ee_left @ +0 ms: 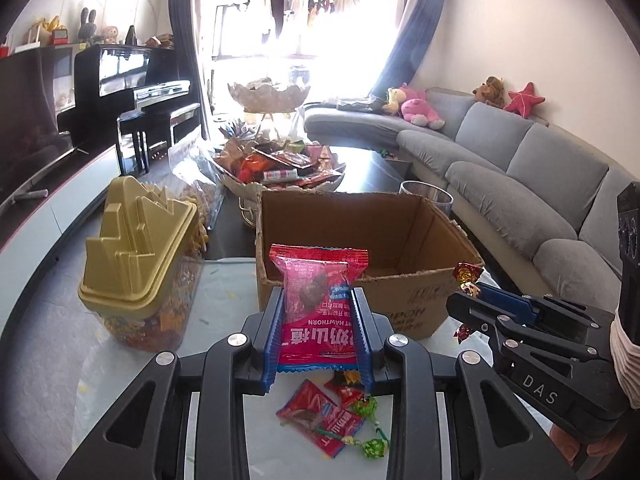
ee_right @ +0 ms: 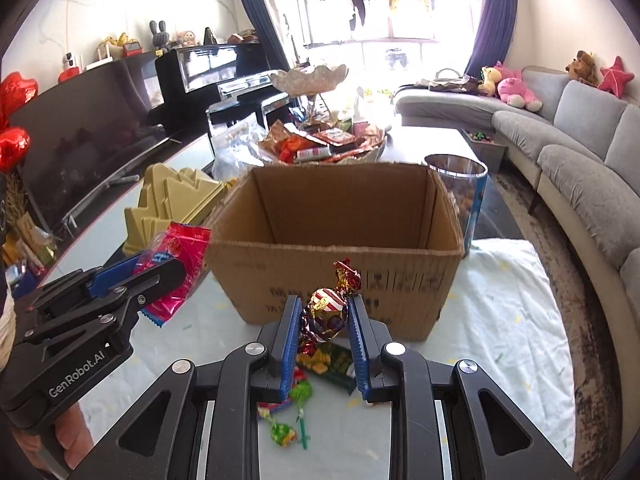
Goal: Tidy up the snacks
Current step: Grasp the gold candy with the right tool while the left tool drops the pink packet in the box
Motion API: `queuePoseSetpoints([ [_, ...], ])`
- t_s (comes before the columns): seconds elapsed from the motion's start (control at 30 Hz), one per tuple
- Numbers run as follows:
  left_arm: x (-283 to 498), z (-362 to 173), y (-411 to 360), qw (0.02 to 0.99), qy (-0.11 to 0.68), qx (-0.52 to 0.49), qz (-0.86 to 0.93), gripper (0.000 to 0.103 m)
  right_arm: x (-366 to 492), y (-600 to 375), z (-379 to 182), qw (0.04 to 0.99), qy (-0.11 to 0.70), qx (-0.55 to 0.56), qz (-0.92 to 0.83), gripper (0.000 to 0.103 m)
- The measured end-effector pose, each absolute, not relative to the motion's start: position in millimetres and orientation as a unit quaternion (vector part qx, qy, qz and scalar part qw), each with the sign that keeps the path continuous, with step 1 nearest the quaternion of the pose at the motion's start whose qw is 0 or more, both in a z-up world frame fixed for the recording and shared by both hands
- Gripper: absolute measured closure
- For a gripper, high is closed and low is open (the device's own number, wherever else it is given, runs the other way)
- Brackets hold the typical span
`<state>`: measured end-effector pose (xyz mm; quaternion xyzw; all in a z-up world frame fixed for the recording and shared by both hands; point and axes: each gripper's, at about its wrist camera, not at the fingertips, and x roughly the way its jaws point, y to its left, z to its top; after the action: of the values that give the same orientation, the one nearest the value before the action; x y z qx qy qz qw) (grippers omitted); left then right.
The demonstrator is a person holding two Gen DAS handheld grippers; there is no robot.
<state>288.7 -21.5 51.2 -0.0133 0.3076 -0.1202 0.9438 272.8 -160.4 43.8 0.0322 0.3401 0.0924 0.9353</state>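
2 snacks were held clear of the table, 1 per gripper, both just short of the near wall of the box (ee_right: 336, 276).

1. Left gripper (ee_left: 318, 320): its blue fingers (ee_left: 276, 332) were closed narrowly on the red packet (ee_left: 320, 300), gripping it by the side edges with the upper half standing free above the tips. The packet looked light, a thin film sleeve around 1 dark lump. Film of this kind is judged slippery and limp; a hold across the flat sealed margins should be safer than a hold over the lump, which could roll under the pads.

2. Right gripper (ee_right: 324, 320): its fingers (ee_right: 358, 340) were closed on the candy (ee_right: 326, 312), a round foil-wrapped sweet with a twisted end pointing up. It looked light and hard at the core, with a crinkly skin. A round body offers little contact, so the grip is judged best taken across the widest part, not on the twists, which would likely tear or slide.

3. Box: open-topped cardboard, with nothing visible inside from either view; part of its floor was hidden by the near wall. The torn rim looked soft and could snag a wrapper on the way over.

4. Loose sweets (ee_left: 340, 416), among them another red packet and green twist-wrapped pieces, lay on the table below the grippers.

5. Beside the box stood a jar (ee_left: 140, 280) with a gold lid and, behind it, a tray (ee_right: 320, 144) heaped with other snacks.
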Motion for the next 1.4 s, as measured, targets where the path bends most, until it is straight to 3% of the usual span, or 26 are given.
queuePoseSetpoints([
  [0.83,389.2,51.1,-39.5,0.933,0.336,-0.003,-0.126,0.071,370.4,-165.3,53.0,0.933,0.348,0.021,0.09,0.078],
  [0.93,393.2,48.5,-39.9,0.934,0.336,0.0,-0.121,0.068,376.2,-167.0,50.7,0.934,0.347,0.025,0.088,0.076],
  [1.03,390.7,47.3,-39.6,0.936,0.33,0.0,-0.119,0.056,381.0,-174.2,46.8,0.931,0.352,0.044,0.086,0.056],
  [1.13,384.4,47.5,-38.0,0.939,0.327,0.003,-0.108,0.048,381.0,-179.3,44.7,0.933,0.349,0.05,0.077,0.055],
  [1.4,350.4,53.4,-32.9,0.943,0.314,0.01,-0.11,0.043,352.9,-175.2,44.6,0.939,0.332,0.033,0.086,0.055],
])
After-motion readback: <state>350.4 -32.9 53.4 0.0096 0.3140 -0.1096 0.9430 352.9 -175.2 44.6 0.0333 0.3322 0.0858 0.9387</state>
